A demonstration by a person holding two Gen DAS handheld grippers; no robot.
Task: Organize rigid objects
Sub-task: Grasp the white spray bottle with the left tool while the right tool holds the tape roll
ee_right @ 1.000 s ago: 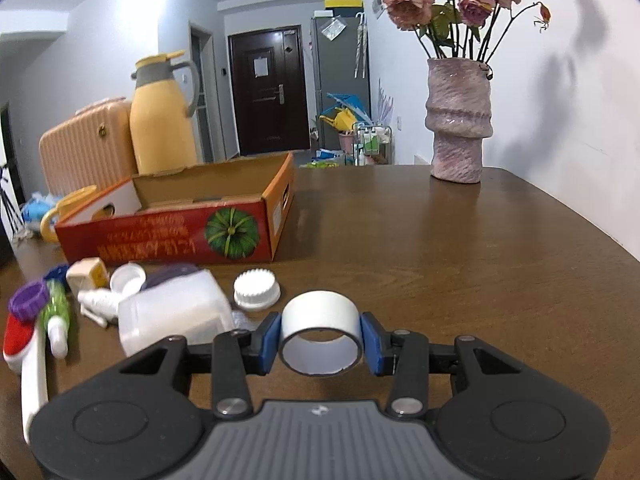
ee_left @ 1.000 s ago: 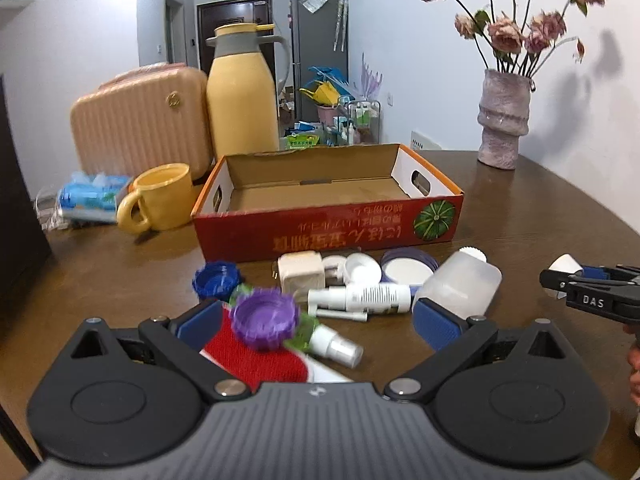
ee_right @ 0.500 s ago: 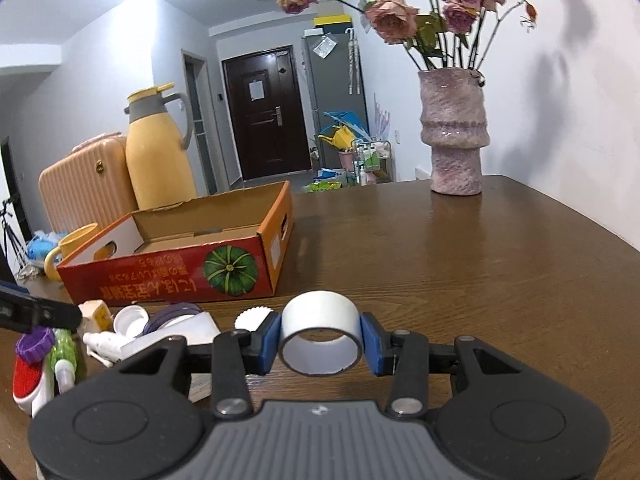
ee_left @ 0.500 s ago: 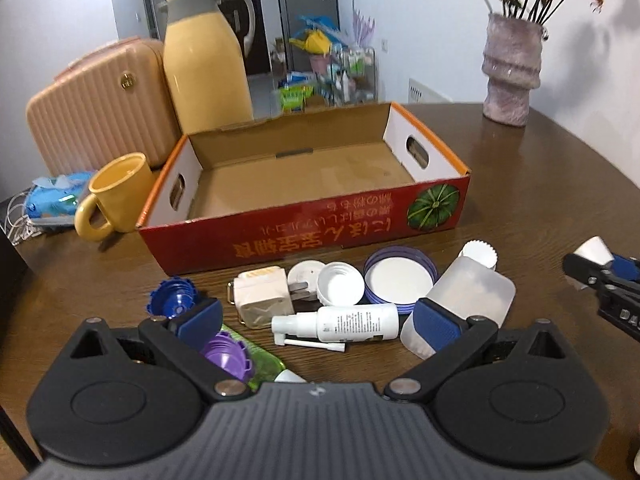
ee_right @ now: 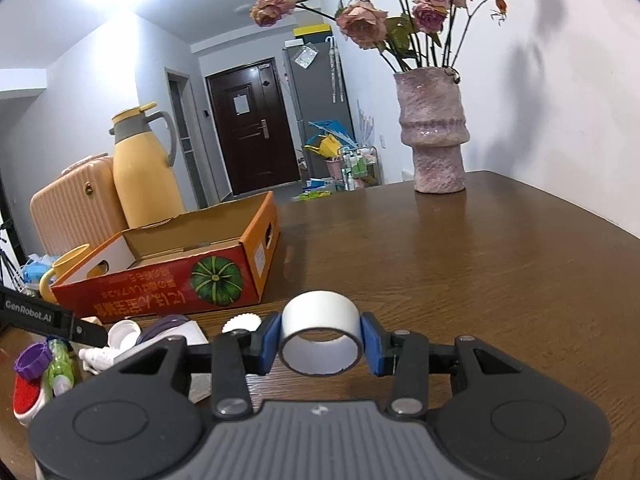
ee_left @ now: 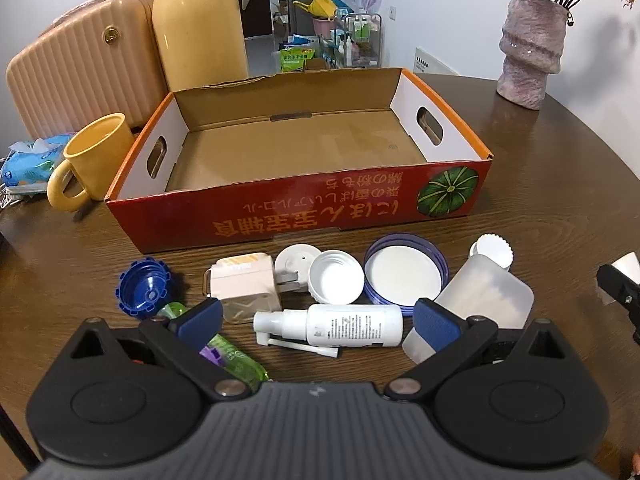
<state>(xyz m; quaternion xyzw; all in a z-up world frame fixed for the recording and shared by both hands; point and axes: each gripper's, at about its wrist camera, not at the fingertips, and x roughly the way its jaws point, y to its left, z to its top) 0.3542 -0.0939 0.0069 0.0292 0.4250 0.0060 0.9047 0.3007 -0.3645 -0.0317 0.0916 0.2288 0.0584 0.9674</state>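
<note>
Two grippers: the right gripper [ee_right: 320,344] clamps a white tape roll [ee_right: 320,334] above the table [ee_right: 500,280]; the left gripper [ee_left: 316,322], marked "GenRobot.AI", is spread wide over a white spray bottle [ee_left: 340,325]. At 12 o'clock sits the pumpkin-printed box [ee_left: 296,216].

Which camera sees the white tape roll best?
The right wrist view: the white tape roll sits whole, clamped in the right gripper. The left wrist view shows only a sliver at its right edge.
</note>
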